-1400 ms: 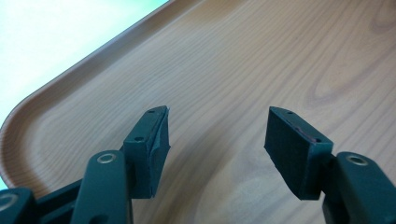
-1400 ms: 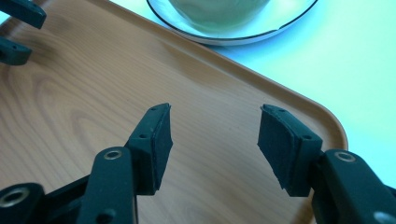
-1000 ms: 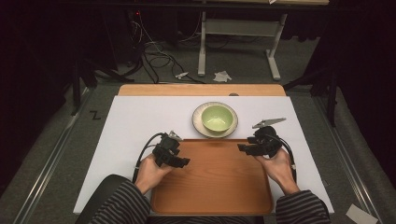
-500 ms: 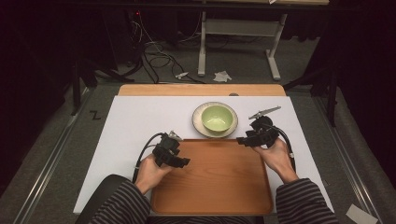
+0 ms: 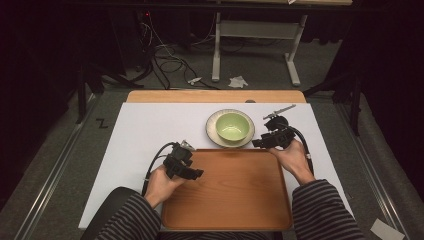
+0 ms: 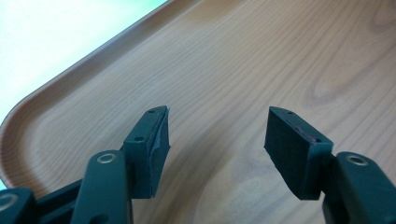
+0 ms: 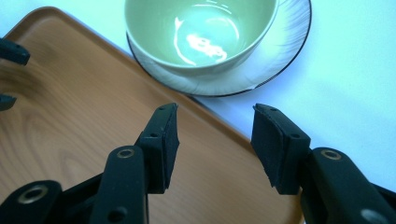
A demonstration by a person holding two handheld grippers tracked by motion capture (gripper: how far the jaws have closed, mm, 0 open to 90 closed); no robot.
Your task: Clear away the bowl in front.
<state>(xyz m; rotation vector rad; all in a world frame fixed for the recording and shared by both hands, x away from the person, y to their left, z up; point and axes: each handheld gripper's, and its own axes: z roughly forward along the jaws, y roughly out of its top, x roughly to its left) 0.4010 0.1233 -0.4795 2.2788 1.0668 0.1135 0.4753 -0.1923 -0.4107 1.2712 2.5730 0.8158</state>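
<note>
Glossy round green bowl (image 5: 232, 126); woodgrain tray (image 5: 235, 192)

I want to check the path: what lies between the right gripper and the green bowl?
In the right gripper view, between the right gripper and the green bowl lie the tray's rim and the plate under the bowl.

Tray (image 5: 235, 195) bed is bare wood, free to cross between the left gripper (image 5: 192, 172) at its left edge and the right gripper (image 5: 260, 143) at its far right corner. Only blocker: green bowl (image 5: 232, 126) on its plate (image 5: 214, 135), touching the tray's far rim. White mat (image 5: 150, 130) far left is open.
</note>
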